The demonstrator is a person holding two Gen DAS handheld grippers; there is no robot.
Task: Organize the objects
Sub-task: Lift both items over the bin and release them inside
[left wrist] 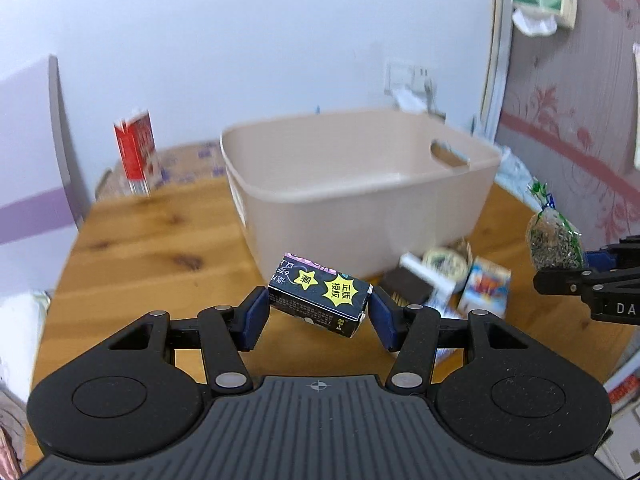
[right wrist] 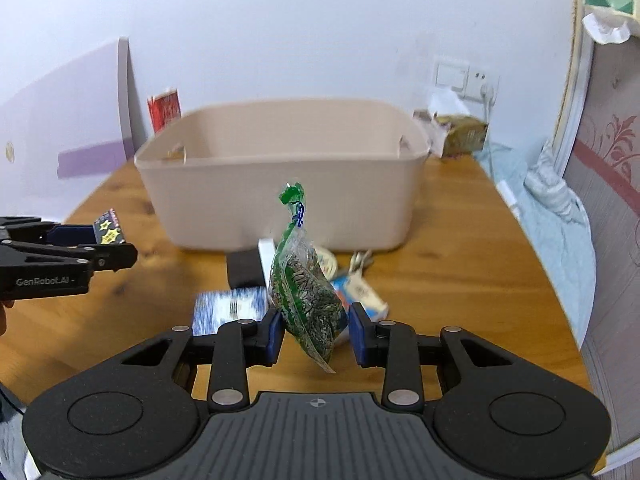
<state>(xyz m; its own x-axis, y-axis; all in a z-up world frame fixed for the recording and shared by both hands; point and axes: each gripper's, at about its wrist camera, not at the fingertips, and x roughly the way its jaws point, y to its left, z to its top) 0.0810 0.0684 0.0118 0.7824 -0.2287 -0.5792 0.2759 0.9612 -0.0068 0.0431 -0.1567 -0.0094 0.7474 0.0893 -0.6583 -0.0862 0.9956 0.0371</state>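
My left gripper (left wrist: 319, 307) is shut on a small black box with yellow star labels (left wrist: 320, 294) and holds it above the wooden table (left wrist: 132, 240), in front of the beige plastic bin (left wrist: 360, 196). My right gripper (right wrist: 316, 330) is shut on a clear bag of sunflower seeds with green print (right wrist: 306, 288), held upright above the table before the bin (right wrist: 280, 184). The left gripper shows in the right wrist view (right wrist: 112, 246) with the black box (right wrist: 109, 227). The right gripper (left wrist: 560, 276) and its bag (left wrist: 554, 240) show at the right of the left wrist view.
Several small items lie on the table in front of the bin: a dark box (right wrist: 244, 266), a blue-white packet (right wrist: 230, 306), a round tin (left wrist: 444, 262), a colourful small box (left wrist: 486, 286). A red carton (left wrist: 136, 152) stands at the back left. Light blue cloth (right wrist: 556, 216) lies right.
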